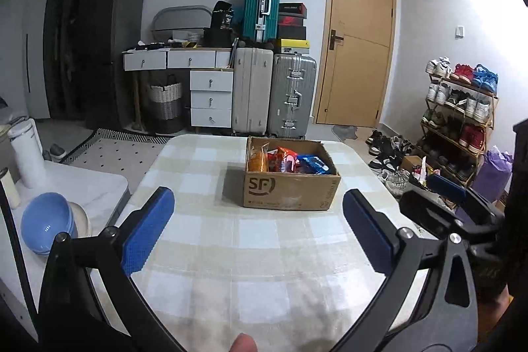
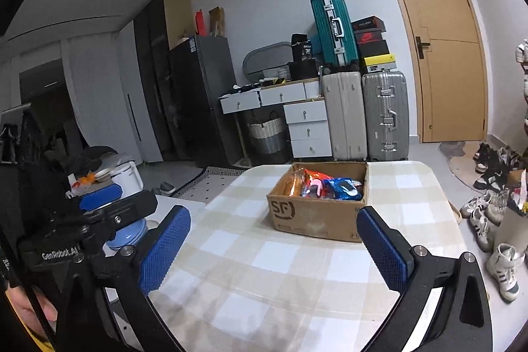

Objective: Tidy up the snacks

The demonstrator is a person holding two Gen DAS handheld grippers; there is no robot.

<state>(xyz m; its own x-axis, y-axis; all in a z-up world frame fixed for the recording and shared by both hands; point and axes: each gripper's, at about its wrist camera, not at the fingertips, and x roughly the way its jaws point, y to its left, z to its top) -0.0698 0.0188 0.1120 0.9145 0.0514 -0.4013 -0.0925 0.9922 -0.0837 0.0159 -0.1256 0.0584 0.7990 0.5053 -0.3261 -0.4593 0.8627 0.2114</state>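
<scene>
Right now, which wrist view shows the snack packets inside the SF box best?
Left wrist: it looks squarely into the cardboard box, with the snack packets spread left to right. Right wrist sees the same packets obliquely, more bunched, partly hidden by the box wall.

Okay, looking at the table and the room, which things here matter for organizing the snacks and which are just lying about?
For the job:
- cardboard box on the table
- snack packets inside it
- left tool and right tool, both open and empty

Just lying about:
- suitcases
- drawer unit
- shoe rack
- blue bowls
</scene>
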